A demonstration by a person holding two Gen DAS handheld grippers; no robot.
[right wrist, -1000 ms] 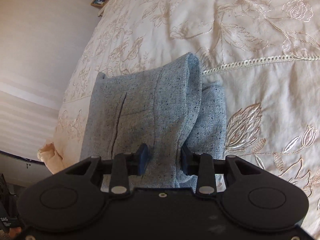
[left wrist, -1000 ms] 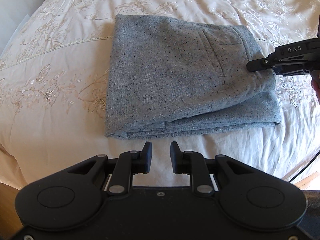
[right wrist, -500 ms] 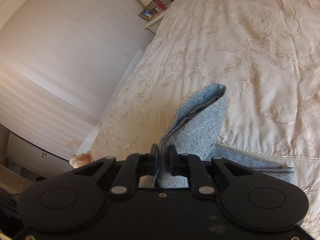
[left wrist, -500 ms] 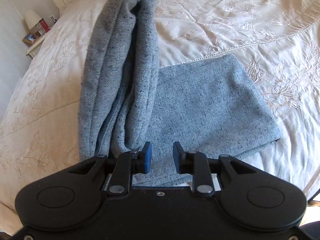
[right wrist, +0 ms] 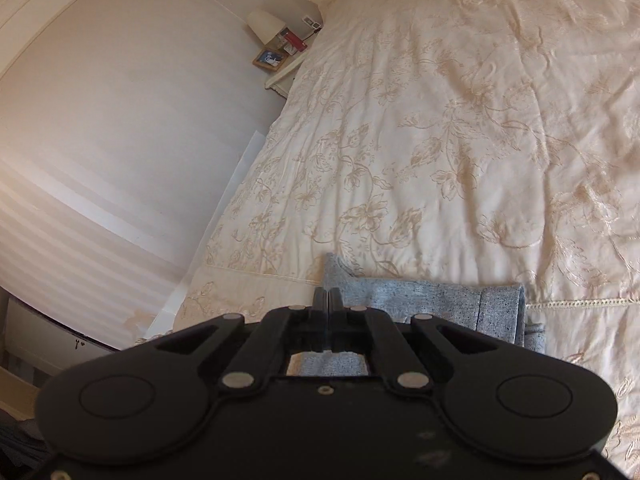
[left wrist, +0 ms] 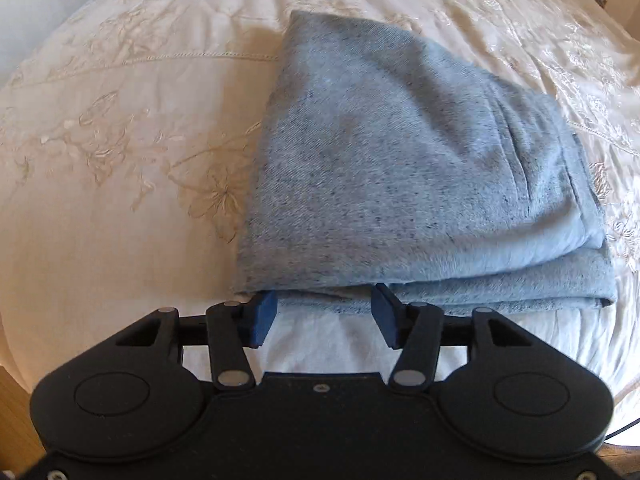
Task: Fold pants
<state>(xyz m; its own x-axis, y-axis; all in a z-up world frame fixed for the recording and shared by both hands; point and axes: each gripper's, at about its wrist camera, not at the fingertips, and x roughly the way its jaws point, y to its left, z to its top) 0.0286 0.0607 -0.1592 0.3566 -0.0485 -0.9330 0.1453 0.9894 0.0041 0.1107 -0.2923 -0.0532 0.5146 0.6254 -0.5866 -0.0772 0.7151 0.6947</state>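
Note:
The grey speckled pants (left wrist: 400,168) lie folded into a thick stack on the cream embroidered bedspread (left wrist: 120,152). My left gripper (left wrist: 325,315) points down at the stack's near edge. Its jaws are opening, and the blue pads (left wrist: 264,316) stand apart without pressing on anything. The top layer's hem lies just past the tips. In the right wrist view, my right gripper (right wrist: 328,296) hovers above the bed, shut, with no cloth between its fingers. The pants (right wrist: 432,300) lie below and just beyond it, partly hidden by the gripper body.
A bedside table with a lamp (right wrist: 264,26) and a photo frame (right wrist: 270,59) stands at the bed's far corner. A pale wall (right wrist: 120,120) runs along the left side of the bedspread (right wrist: 480,120). Wood (left wrist: 12,408) shows at the near left bed edge.
The fold of cloth that hung lifted now lies flat on the stack. My right gripper has let go of it, closed fully and risen. The left jaws have spread wider.

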